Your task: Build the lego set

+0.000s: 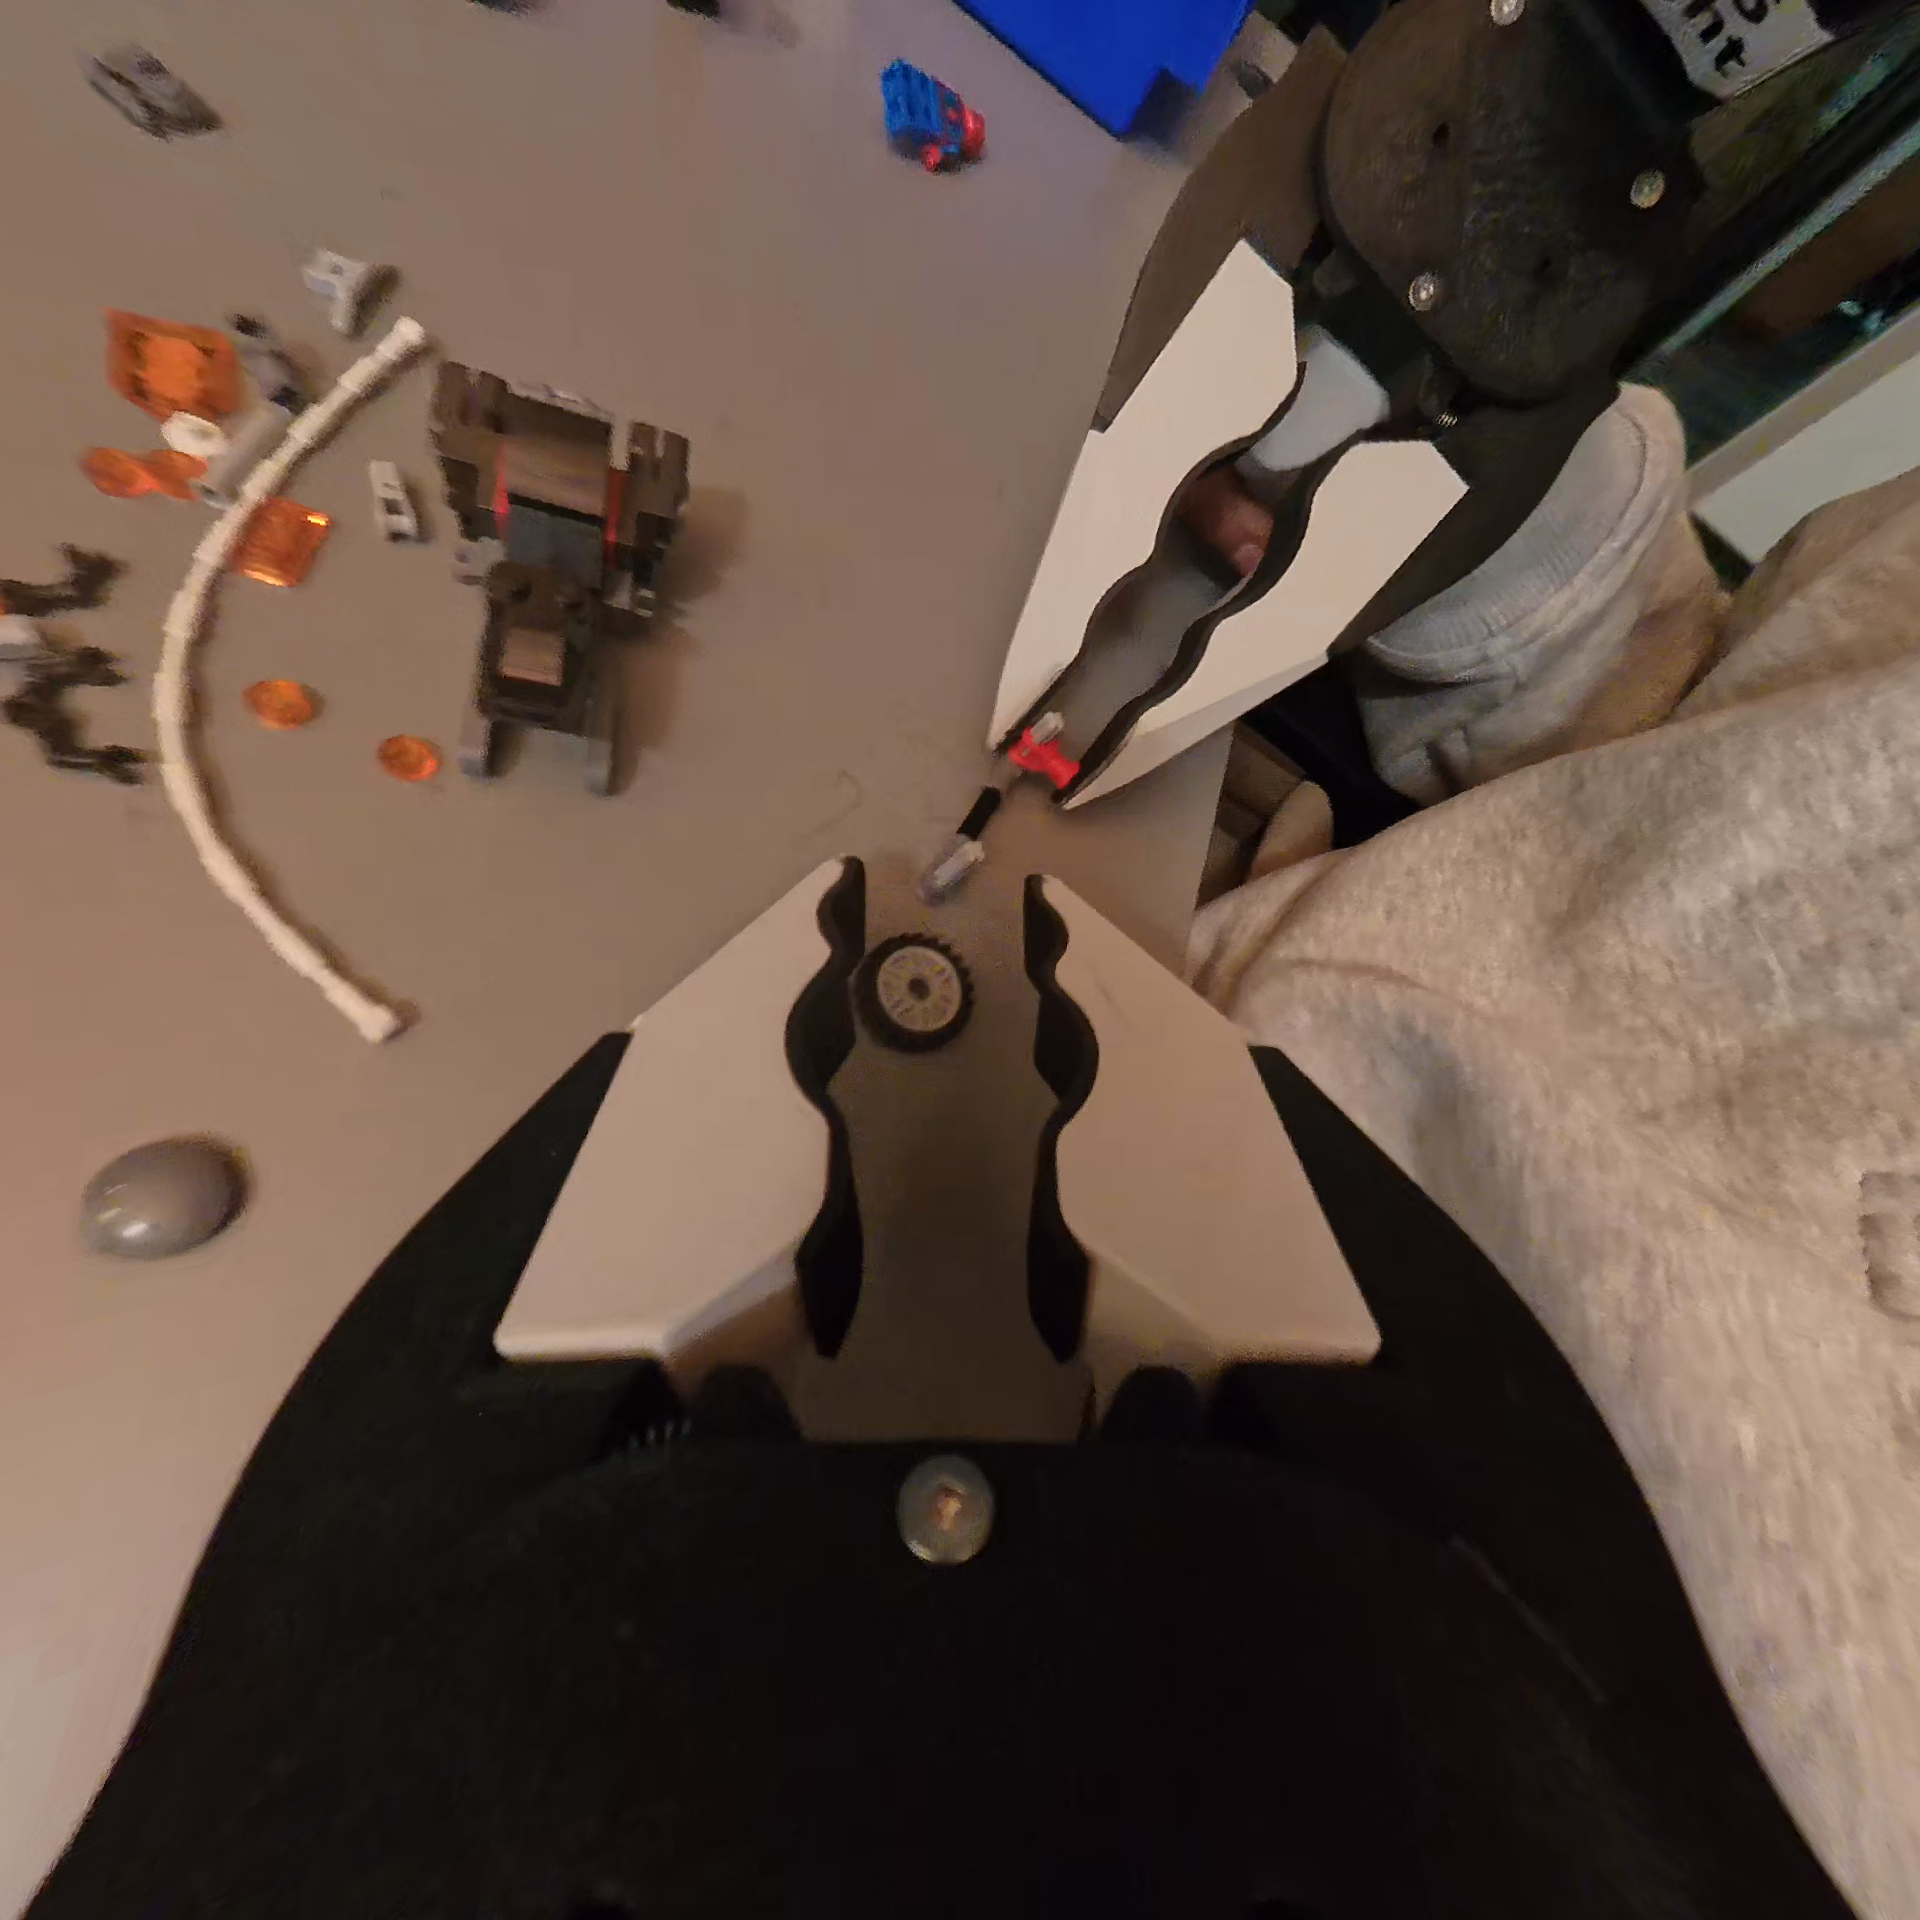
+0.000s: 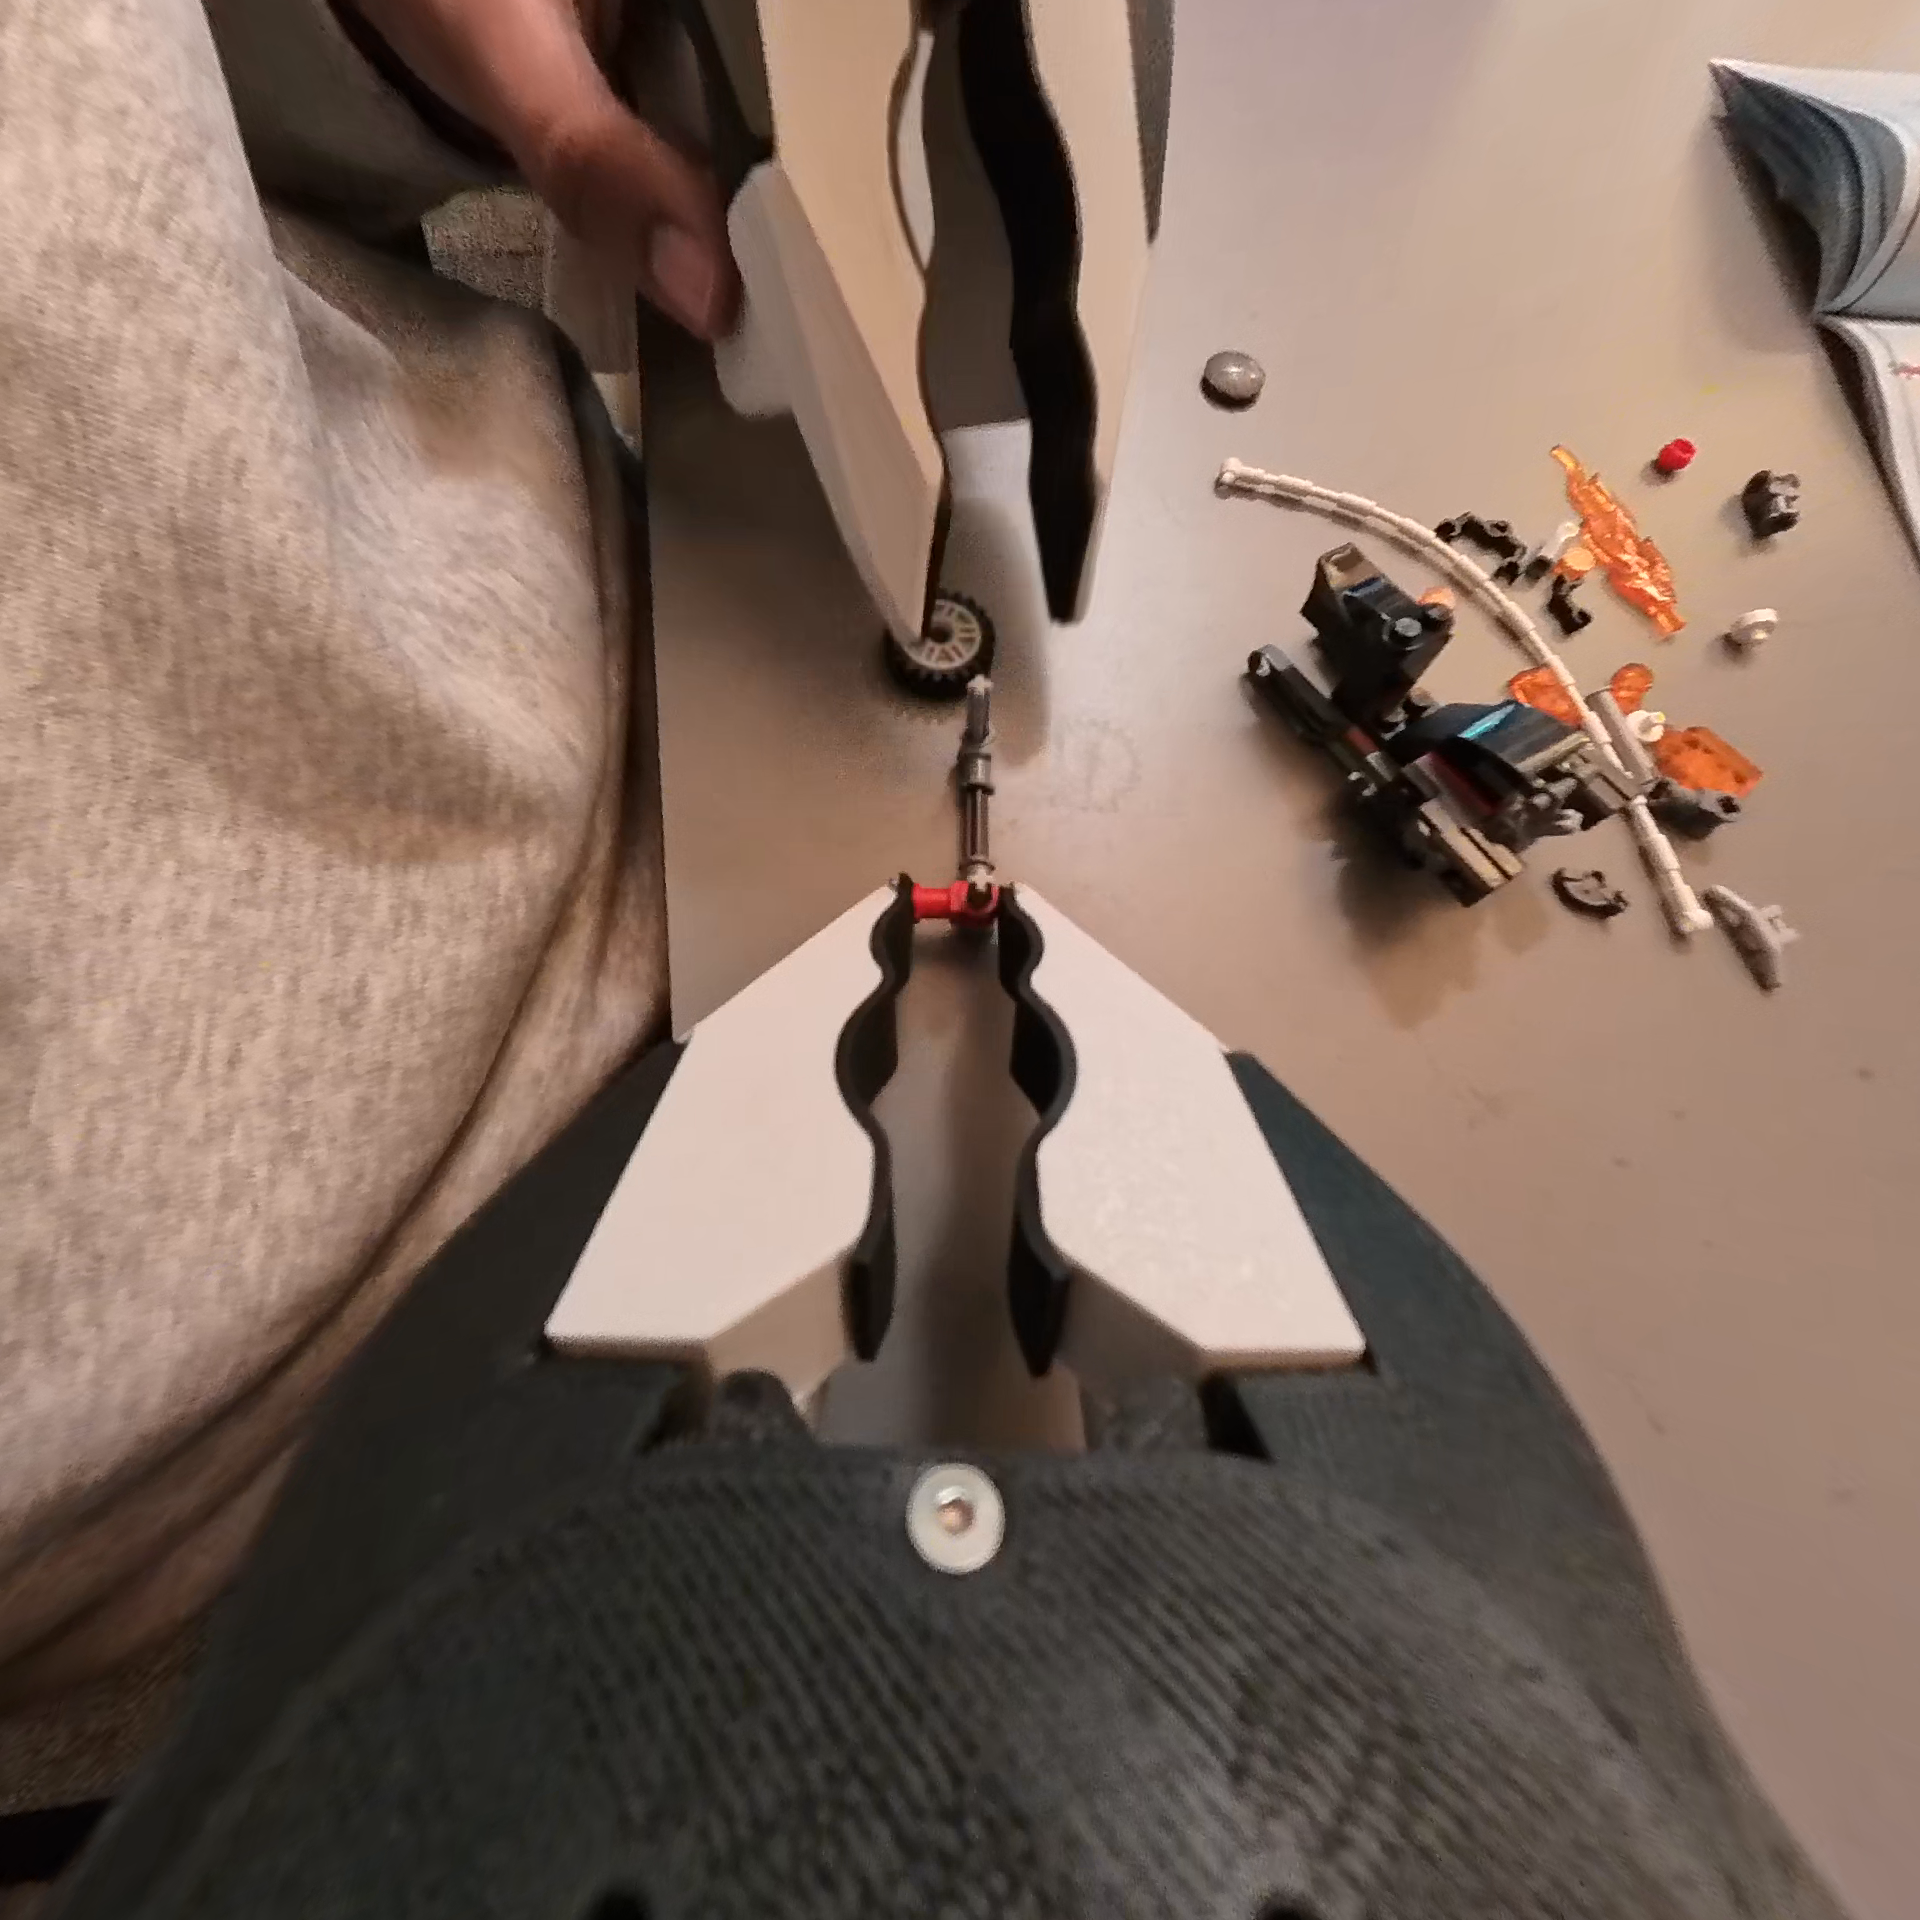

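A: What surface is the work laid out on?

B: A plain grey-tan table is seen, with its near edge against a light fleece garment.

A: And where is the piece being worked on?

B: A small axle assembly is pinched by its red connector at the very tips of the right gripper, whose jaws are closed onto that connector. The grey shaft is pointed toward twelve o'clock in the right wrist view, straight at the wheel. It appears to be held at the tail end so that the free tip is left clear for insertion.

A: How is the wheel kept?

B: It is lying on the table between the fingers of the left gripper, against the left finger; the jaws are spread and nothing is clamped. The wheel is probably being fenced in so it cannot roll away when pushed. The axle tip is stopped just short of it, at twelve o'clock of the wheel in the left wrist view.

A: What lies farther out?

B: The partly built dark vehicle is set at ten o'clock of the wheel in the left view, well apart. Beyond it, a white ribbed hose, orange transparent pieces and black clips are scattered. A grey dome is at eight o'clock. An instruction booklet is kept at the upper right edge of the right view.
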`<state>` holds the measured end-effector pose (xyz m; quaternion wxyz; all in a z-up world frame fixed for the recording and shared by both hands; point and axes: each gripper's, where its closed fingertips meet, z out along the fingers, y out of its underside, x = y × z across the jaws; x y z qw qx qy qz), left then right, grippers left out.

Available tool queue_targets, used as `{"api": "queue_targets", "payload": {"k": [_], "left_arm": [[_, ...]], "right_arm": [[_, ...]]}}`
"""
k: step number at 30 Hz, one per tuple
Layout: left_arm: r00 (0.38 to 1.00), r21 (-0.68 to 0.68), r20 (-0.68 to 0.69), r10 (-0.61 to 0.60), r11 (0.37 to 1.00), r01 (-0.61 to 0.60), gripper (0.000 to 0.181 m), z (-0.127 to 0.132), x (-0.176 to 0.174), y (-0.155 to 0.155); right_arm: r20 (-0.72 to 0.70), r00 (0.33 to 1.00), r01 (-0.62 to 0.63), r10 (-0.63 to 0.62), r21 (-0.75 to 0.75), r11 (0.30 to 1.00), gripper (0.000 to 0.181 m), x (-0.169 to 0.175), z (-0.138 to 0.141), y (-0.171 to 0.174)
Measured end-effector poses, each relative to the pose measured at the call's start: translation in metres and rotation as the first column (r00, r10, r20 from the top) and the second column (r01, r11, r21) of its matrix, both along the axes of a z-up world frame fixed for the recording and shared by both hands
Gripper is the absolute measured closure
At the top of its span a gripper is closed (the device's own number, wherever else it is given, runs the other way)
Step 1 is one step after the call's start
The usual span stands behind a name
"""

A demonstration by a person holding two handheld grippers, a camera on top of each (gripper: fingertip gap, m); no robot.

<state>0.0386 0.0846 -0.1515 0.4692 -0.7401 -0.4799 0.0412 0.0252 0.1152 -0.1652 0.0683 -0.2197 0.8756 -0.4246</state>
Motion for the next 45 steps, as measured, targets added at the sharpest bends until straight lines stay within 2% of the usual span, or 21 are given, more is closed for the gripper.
{"api": "queue_targets", "payload": {"k": [4,10,14,16,19,26,34,45], "left_arm": [[0.999,-0.066,-0.033,-0.006,0.998,0.004,0.148,0.005,0.006,-0.013],[0.996,-0.206,0.018,-0.087,0.975,0.089,0.145,-0.019,0.017,-0.013],[0.996,-0.197,0.004,-0.089,0.976,0.087,0.149,-0.02,0.014,-0.009],[0.996,-0.203,0.005,-0.092,0.975,0.091,0.158,-0.021,0.015,-0.01],[0.996,-0.196,-0.023,-0.086,0.977,0.08,0.158,-0.017,0.013,-0.012],[0.995,0.03,-0.095,-0.032,0.999,0.035,0.158,0.015,0.006,-0.011],[0.995,-0.018,-0.089,-0.055,0.998,0.054,0.158,0.009,0.005,0.002],[0.996,-0.094,-0.069,-0.053,0.995,0.046,0.158,0.001,0.004,0.002]], "right_arm": [[0.008,1.0,0.009,-0.01,0.003,1.0,0.167,-0.001,0.0,-0.001],[0.013,1.0,0.026,-0.026,0.009,1.0,0.167,-0.004,-0.001,-0.002],[0.017,1.0,0.024,-0.025,0.014,1.0,0.167,-0.004,-0.001,-0.002],[0.019,1.0,0.024,-0.024,0.015,1.0,0.167,-0.004,-0.001,-0.002],[0.022,0.999,0.024,-0.025,0.016,1.0,0.167,-0.004,-0.001,-0.002],[0.009,1.0,0.014,-0.014,0.01,1.0,0.167,0.0,-0.002,-0.006],[-0.005,1.0,0.006,-0.006,0.004,1.0,0.167,0.004,-0.002,-0.009],[-0.01,1.0,0.0,0.0,0.002,1.0,0.167,0.006,-0.001,-0.01]]}}
